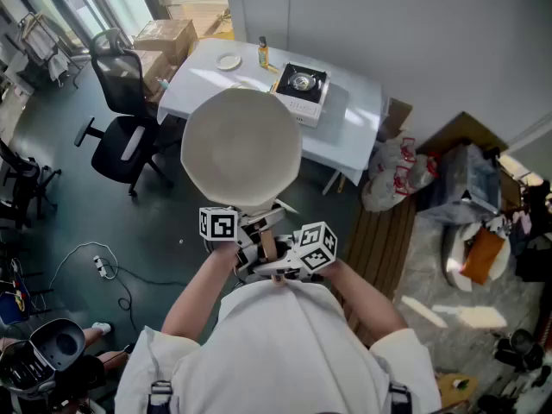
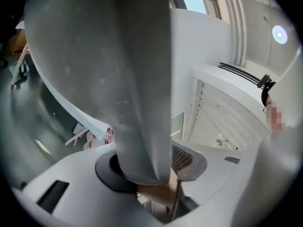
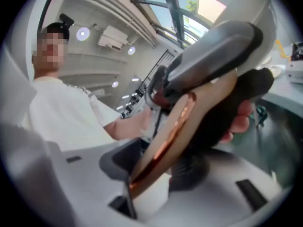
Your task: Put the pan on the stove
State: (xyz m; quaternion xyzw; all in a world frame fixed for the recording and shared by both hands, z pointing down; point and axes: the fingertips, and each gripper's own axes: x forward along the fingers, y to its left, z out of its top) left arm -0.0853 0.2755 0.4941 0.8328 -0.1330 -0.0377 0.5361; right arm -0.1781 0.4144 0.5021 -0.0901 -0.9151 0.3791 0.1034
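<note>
**Pan held short of the tabletop, both hand-held grippers on its handle**

A black office chair (image 1: 121,102) stands at the left end of the white rectangular tabletop (image 1: 354,119), and brown cardboard boxes (image 1: 164,37) are stacked just beyond that same end. On the tabletop, towards its left side, lies a small white round plate (image 1: 228,61), with a little yellow bottle (image 1: 263,54) beside it. Right of the bottle, near the middle of the tabletop, sits a black single-burner portable stove (image 1: 301,83) on a white box.

The round, pale grey pan (image 1: 241,149) is not on the tabletop. It hangs over the dark floor on the near side of the tabletop, in front of the person's chest, tipped so that its broad round face meets the head view and hides part of the tabletop's near edge.

The left hand-held gripper (image 2: 151,167) is closed on the pan's tan handle (image 3: 170,126), right where the grey body begins. The right hand-held gripper (image 3: 158,164) clamps the same handle farther back, its pads pressing on the copper-edged strip. The two grippers sit close together below the pan.
</note>
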